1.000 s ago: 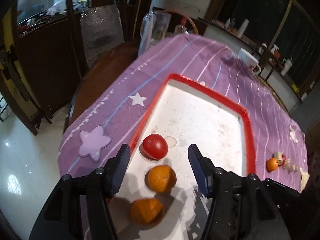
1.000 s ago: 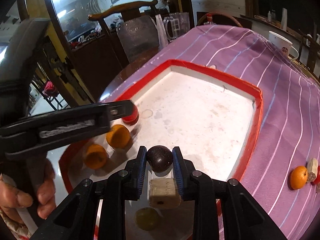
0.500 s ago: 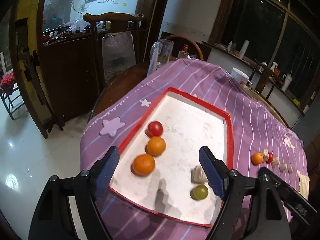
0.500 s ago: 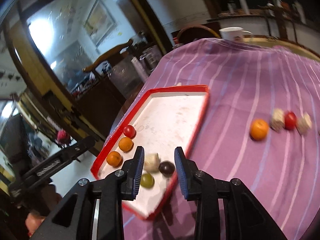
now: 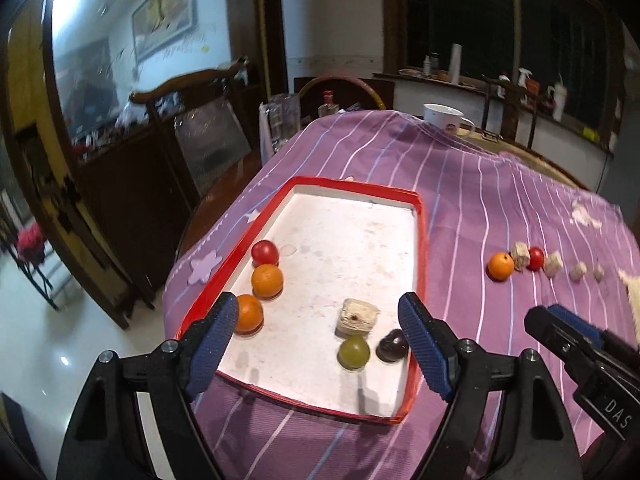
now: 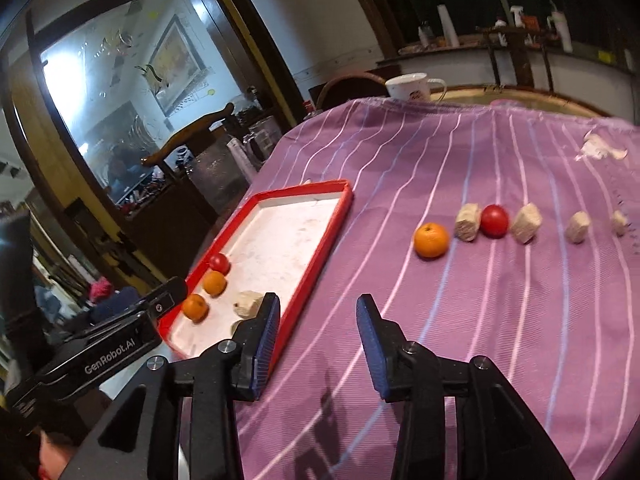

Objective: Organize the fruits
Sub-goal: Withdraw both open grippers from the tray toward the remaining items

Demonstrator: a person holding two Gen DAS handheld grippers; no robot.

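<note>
Red rim and white floor mark the tray (image 5: pixel 419 240) in the left wrist view; its long axis runs from the lower middle of the frame up toward the centre. Along its left edge sit a tomato (image 5: pixel 264 252) and two oranges (image 5: pixel 267 280), lined up with that axis. Near the bottom right corner lie a pale block (image 5: pixel 357 317), a green fruit (image 5: pixel 353 353) and a dark fruit (image 5: pixel 392 346). The left gripper (image 5: pixel 316 346) is spread wide, empty.

From the right wrist, the tray (image 6: pixel 320 256) slants from lower left to upper centre. On the purple cloth (image 6: pixel 500 320), an orange (image 6: pixel 431 240), tomato (image 6: pixel 495 221) and pale blocks form a row across the right. The right gripper (image 6: pixel 316 344) is opening, nothing between its jaws.
</note>
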